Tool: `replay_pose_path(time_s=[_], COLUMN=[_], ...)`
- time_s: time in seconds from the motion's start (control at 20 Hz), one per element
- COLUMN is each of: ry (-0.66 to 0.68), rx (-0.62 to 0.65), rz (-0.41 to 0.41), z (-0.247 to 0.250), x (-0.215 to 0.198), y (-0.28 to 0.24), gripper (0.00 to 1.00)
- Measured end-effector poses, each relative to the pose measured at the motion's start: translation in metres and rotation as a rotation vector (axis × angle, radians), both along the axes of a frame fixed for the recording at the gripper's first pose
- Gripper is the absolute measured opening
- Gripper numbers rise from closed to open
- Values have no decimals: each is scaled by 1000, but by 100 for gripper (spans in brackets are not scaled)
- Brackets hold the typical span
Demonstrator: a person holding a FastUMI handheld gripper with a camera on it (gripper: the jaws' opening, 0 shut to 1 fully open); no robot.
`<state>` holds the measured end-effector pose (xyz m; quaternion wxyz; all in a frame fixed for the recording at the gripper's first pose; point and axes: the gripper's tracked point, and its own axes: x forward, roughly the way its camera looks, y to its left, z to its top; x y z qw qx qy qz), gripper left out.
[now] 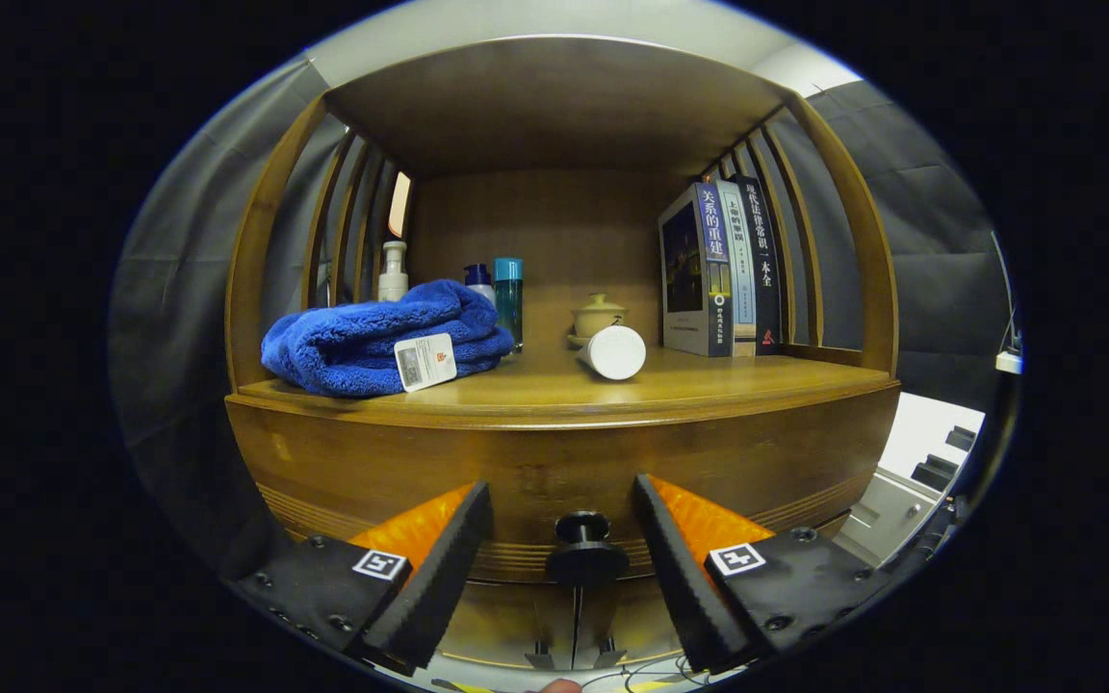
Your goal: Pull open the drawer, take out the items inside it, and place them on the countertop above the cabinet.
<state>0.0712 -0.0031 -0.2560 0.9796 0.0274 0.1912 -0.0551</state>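
Observation:
A wooden cabinet stands in front of me, its drawer front (554, 462) closed below the countertop (709, 385). A round black knob (582, 551) sticks out of the drawer front, and my gripper (564, 525) is open with the knob between its two fingers, neither finger touching it. On the countertop lie a folded blue towel (372, 342) with a white tag at the left and a white cylinder (614, 351) on its side near the middle. The inside of the drawer is hidden.
At the back of the shelf stand a white pump bottle (393, 271), a teal bottle (508, 298), a blue-capped bottle (478, 279) and a small lidded cup (598, 315). Three books (723, 269) stand upright at the right. Curved wooden side slats and a top board enclose the shelf.

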Motion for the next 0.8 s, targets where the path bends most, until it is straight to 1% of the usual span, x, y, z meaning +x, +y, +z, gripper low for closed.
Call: replay_pose_path(time_s=[0.1, 0.2, 0.3, 0.5, 0.6, 0.8], ry=[9, -19, -61, -132, -165, -148], rx=[-26, -22, -2, 50, 34, -11], rz=[25, 36, 38, 36, 26, 32], z=[12, 38, 78, 140, 172, 210], x=[-5, -16, -31, -59, -75, -97], y=[3, 5, 8, 8, 2, -2], gripper=[99, 99, 99, 98, 98, 98])
